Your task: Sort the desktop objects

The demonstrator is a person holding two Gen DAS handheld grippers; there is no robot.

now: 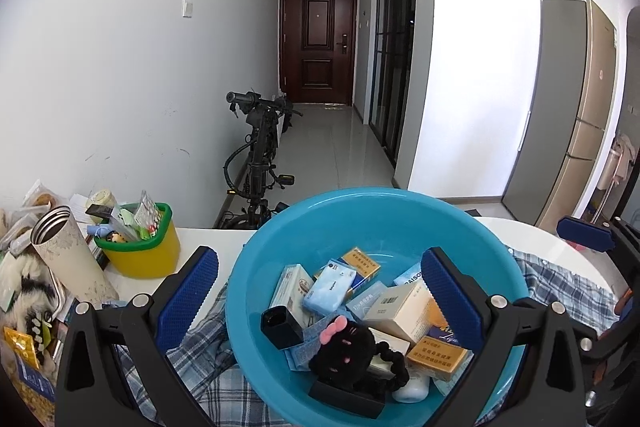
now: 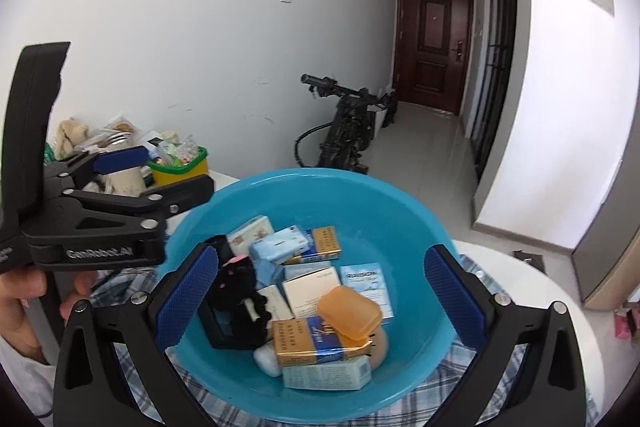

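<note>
A blue plastic basin (image 1: 280, 251) (image 2: 384, 203) sits on a plaid cloth (image 1: 200, 379) (image 2: 460, 399) on the white table. It holds several small boxes, a black plush toy (image 1: 344, 351) (image 2: 236, 283), a black cap (image 1: 280, 321), an orange case (image 2: 349, 311) and a white soap-like lump (image 1: 412, 389). My left gripper (image 1: 320, 291) is open and empty over the basin's near side; it also shows in the right wrist view (image 2: 160, 171). My right gripper (image 2: 320, 287) is open and empty above the basin.
A yellow bin with a green rim (image 1: 140, 251) (image 2: 180, 167), full of small items, stands at the left. A beige metal tumbler (image 1: 68, 259) and a clutter of packets lie beside it. A black bike (image 1: 260, 155) stands past the table edge.
</note>
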